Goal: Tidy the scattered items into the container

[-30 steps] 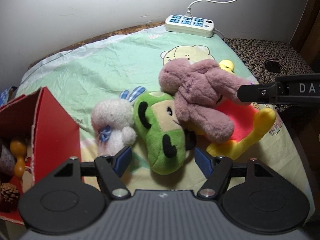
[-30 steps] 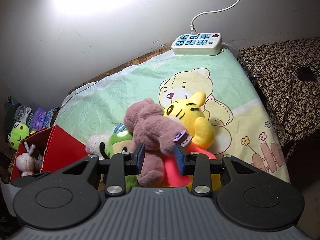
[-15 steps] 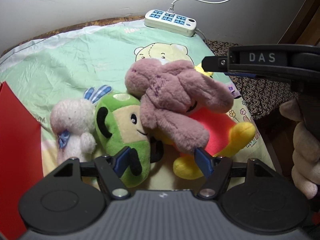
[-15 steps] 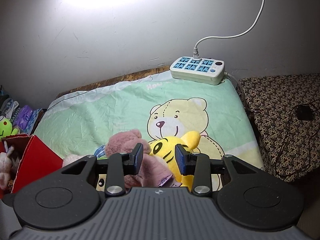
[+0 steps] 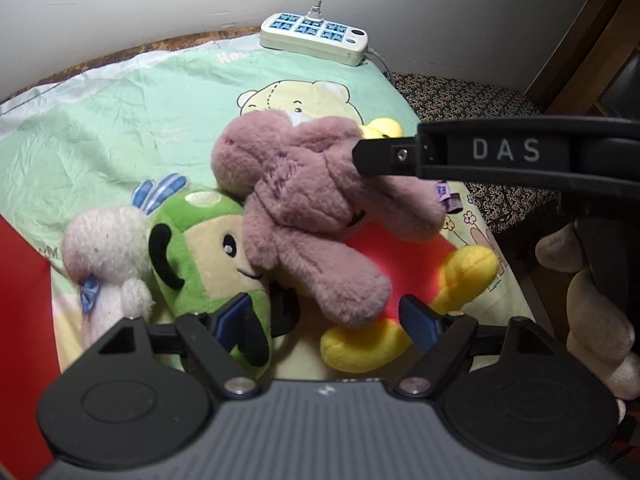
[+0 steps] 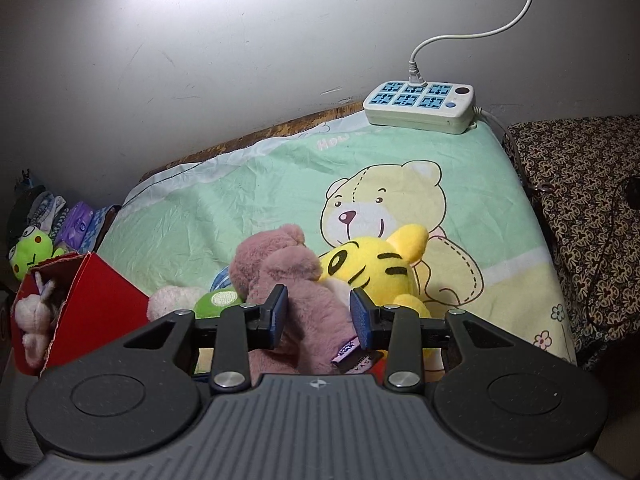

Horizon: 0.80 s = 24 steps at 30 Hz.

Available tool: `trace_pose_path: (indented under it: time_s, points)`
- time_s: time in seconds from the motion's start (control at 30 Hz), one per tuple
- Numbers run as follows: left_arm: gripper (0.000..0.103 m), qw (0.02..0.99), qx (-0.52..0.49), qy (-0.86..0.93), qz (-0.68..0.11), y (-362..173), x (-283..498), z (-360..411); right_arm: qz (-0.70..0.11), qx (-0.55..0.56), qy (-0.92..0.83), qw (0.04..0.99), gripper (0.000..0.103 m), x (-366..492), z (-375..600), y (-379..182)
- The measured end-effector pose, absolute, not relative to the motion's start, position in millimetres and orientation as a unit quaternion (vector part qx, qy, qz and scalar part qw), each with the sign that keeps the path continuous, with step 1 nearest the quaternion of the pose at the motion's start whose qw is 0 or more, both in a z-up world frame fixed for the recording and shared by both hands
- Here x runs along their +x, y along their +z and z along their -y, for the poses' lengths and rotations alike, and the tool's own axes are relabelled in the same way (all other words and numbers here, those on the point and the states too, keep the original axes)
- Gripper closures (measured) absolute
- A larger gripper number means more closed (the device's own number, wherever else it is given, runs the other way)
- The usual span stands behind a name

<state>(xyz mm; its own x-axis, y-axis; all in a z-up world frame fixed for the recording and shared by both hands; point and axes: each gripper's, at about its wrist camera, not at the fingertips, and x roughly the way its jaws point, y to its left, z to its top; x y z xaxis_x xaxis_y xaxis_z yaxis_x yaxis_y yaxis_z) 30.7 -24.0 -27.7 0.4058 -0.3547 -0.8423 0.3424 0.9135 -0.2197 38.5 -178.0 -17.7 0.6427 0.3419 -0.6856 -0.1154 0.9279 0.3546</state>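
Several plush toys lie in a heap on the bed sheet: a mauve plush [image 5: 304, 208] [image 6: 288, 276] on top, a green plush [image 5: 200, 248] [image 6: 220, 300], a white plush [image 5: 104, 252] [image 6: 172, 300] and a yellow tiger [image 5: 400, 256] [image 6: 372, 264] in red. The red box [image 5: 20, 320] [image 6: 96, 300] stands at the left with toys inside. My left gripper [image 5: 324, 318] hovers low over the heap. Its jaws are opening, with the mauve leg between them but not pressed. My right gripper [image 6: 319, 318] straddles the mauve plush's body, open, and its finger [image 5: 372, 156] rests at the plush's top.
A white power strip [image 5: 312, 36] [image 6: 420, 108] lies at the sheet's far edge by the wall. A patterned cloth surface [image 6: 580, 200] adjoins the bed on the right. A green frog toy [image 6: 32, 254] sits behind the box. A person's hand [image 5: 592, 308] holds the right gripper.
The left gripper has come closer to the heap and its jaws have widened. The right gripper has reached in over the mauve plush, tipped up, then dipped back so the plush is between its fingers.
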Motion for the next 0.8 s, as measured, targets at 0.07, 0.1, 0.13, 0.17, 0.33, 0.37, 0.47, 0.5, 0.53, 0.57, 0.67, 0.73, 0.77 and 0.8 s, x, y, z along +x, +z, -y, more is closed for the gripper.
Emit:
trace_pose_path:
  time_s: [0.07,0.1,0.13,0.17,0.33,0.37,0.47,0.5,0.53,0.57,0.67,0.73,0.77,0.8]
  points:
    - [0.024,0.837,-0.007,-0.212,-0.505,-30,31,26,-0.408,0.141,0.134,0.892,0.065,36,178,-20]
    - [0.025,0.836,-0.006,-0.213,-0.505,-32,31,27,-0.411,0.137,0.134,0.891,0.065,36,176,-24]
    - [0.027,0.836,-0.006,-0.213,-0.506,-33,32,28,-0.412,0.135,0.133,0.891,0.066,36,175,-25]
    - [0.03,0.835,-0.006,-0.213,-0.507,-35,33,29,-0.412,0.137,0.131,0.891,0.067,37,175,-26]
    - [0.051,0.831,-0.008,-0.214,-0.513,-40,38,26,-0.414,0.139,0.133,0.89,0.075,33,171,-22]
    - [0.054,0.832,-0.009,-0.215,-0.512,-39,39,25,-0.416,0.144,0.133,0.888,0.076,31,172,-22]
    - [0.06,0.834,-0.007,-0.22,-0.506,-36,36,23,-0.425,0.163,0.132,0.88,0.08,23,175,-22]
    - [0.06,0.836,-0.004,-0.222,-0.502,-33,33,23,-0.429,0.166,0.132,0.878,0.081,18,174,-21]
    - [0.06,0.838,-0.001,-0.224,-0.498,-31,30,22,-0.433,0.166,0.131,0.876,0.083,14,174,-21]
    - [0.061,0.839,0.003,-0.226,-0.495,-30,27,21,-0.436,0.166,0.131,0.875,0.085,11,174,-22]
    - [0.062,0.838,0.011,-0.23,-0.495,-31,18,18,-0.445,0.167,0.129,0.87,0.091,-1,173,-24]
    - [0.062,0.835,0.013,-0.235,-0.497,-32,14,16,-0.452,0.177,0.127,0.865,0.091,-6,175,-27]
    - [0.062,0.836,0.019,-0.237,-0.495,-32,12,17,-0.454,0.179,0.127,0.864,0.091,-8,175,-28]
    - [0.062,0.837,0.026,-0.237,-0.493,-32,11,19,-0.455,0.178,0.126,0.864,0.091,-9,176,-29]
